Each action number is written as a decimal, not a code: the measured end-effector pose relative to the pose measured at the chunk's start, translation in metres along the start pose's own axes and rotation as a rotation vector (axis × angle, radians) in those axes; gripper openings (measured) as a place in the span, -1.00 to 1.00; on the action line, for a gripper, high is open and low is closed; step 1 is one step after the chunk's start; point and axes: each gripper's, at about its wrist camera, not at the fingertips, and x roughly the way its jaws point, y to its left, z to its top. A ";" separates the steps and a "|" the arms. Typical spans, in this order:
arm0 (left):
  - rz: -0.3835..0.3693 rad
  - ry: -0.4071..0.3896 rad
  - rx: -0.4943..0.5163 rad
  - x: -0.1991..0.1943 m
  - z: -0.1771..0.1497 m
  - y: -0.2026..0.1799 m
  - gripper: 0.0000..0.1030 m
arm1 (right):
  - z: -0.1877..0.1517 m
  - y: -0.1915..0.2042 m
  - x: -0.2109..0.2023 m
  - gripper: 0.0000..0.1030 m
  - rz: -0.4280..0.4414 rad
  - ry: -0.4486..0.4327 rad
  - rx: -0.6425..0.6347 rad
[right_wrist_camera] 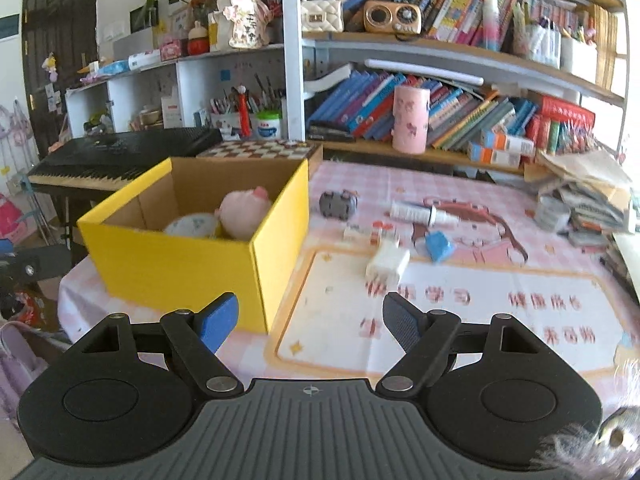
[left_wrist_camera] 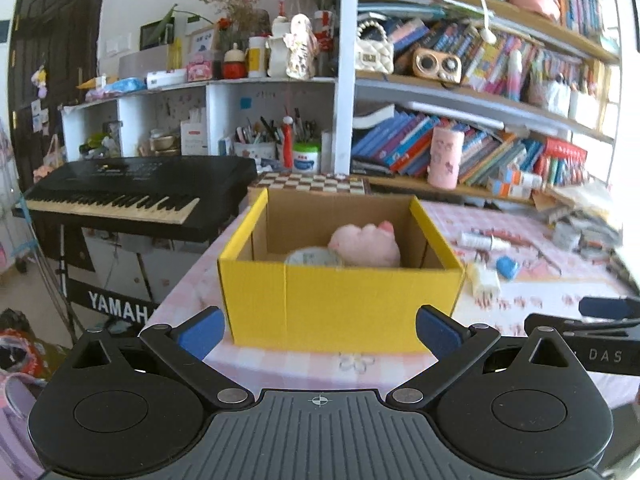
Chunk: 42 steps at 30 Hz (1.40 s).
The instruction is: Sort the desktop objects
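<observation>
A yellow cardboard box (left_wrist_camera: 340, 304) (right_wrist_camera: 176, 268) stands on the pink tablecloth and holds a pink plush toy (left_wrist_camera: 366, 244) (right_wrist_camera: 244, 214) and a pale round item (left_wrist_camera: 312, 258) (right_wrist_camera: 192, 226). My left gripper (left_wrist_camera: 320, 330) is open and empty just in front of the box. My right gripper (right_wrist_camera: 310, 322) is open and empty near the box's right front corner. On the cloth right of the box lie a white plug adapter (right_wrist_camera: 387, 264) (left_wrist_camera: 484, 278), a blue item (right_wrist_camera: 438, 246) (left_wrist_camera: 507, 267), a white syringe-like tube (right_wrist_camera: 424, 213) (left_wrist_camera: 484, 241) and a small dark grey object (right_wrist_camera: 338, 204).
A black Yamaha keyboard (left_wrist_camera: 136, 196) stands left of the table. A checkered box (right_wrist_camera: 260, 150) sits behind the yellow box. A pink cylinder (right_wrist_camera: 410, 120) and shelves of books are at the back. A pile of papers (right_wrist_camera: 588, 196) lies at the far right.
</observation>
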 end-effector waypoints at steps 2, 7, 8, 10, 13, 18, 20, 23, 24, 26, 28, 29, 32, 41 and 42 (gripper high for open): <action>-0.003 0.008 0.007 -0.004 -0.007 -0.001 1.00 | -0.008 0.004 -0.004 0.51 -0.004 0.005 0.000; 0.000 0.016 0.004 -0.012 -0.018 -0.004 1.00 | -0.027 0.013 -0.012 0.51 -0.032 0.021 -0.038; -0.001 0.020 0.001 -0.013 -0.020 -0.005 1.00 | -0.030 0.014 -0.014 0.51 -0.035 0.030 -0.044; -0.005 0.029 -0.001 -0.015 -0.025 -0.008 1.00 | -0.035 0.014 -0.015 0.51 -0.039 0.045 -0.050; -0.013 0.047 0.014 -0.016 -0.031 -0.013 1.00 | -0.042 0.013 -0.019 0.51 -0.042 0.065 -0.044; -0.042 0.068 0.056 -0.017 -0.036 -0.022 1.00 | -0.050 0.013 -0.022 0.54 -0.040 0.088 -0.026; -0.054 0.074 0.072 -0.018 -0.038 -0.026 1.00 | -0.052 0.014 -0.024 0.57 -0.040 0.094 -0.025; -0.078 0.092 0.080 -0.019 -0.043 -0.030 1.00 | -0.055 0.012 -0.027 0.60 -0.042 0.099 -0.018; -0.086 0.098 0.082 -0.019 -0.045 -0.031 1.00 | -0.057 0.011 -0.028 0.61 -0.045 0.101 -0.015; -0.101 0.110 0.091 -0.018 -0.047 -0.034 1.00 | -0.059 0.010 -0.031 0.62 -0.052 0.104 -0.009; -0.111 0.122 0.089 -0.017 -0.049 -0.036 1.00 | -0.062 0.007 -0.033 0.63 -0.059 0.111 0.003; -0.117 0.128 0.086 -0.017 -0.050 -0.037 1.00 | -0.063 0.006 -0.034 0.63 -0.063 0.117 0.008; -0.134 0.147 0.083 -0.015 -0.052 -0.040 1.00 | -0.068 0.002 -0.036 0.64 -0.080 0.134 0.022; -0.200 0.174 0.129 -0.008 -0.054 -0.058 1.00 | -0.079 -0.012 -0.042 0.64 -0.140 0.177 0.076; -0.208 0.175 0.134 -0.008 -0.054 -0.060 1.00 | -0.080 -0.013 -0.042 0.64 -0.146 0.179 0.079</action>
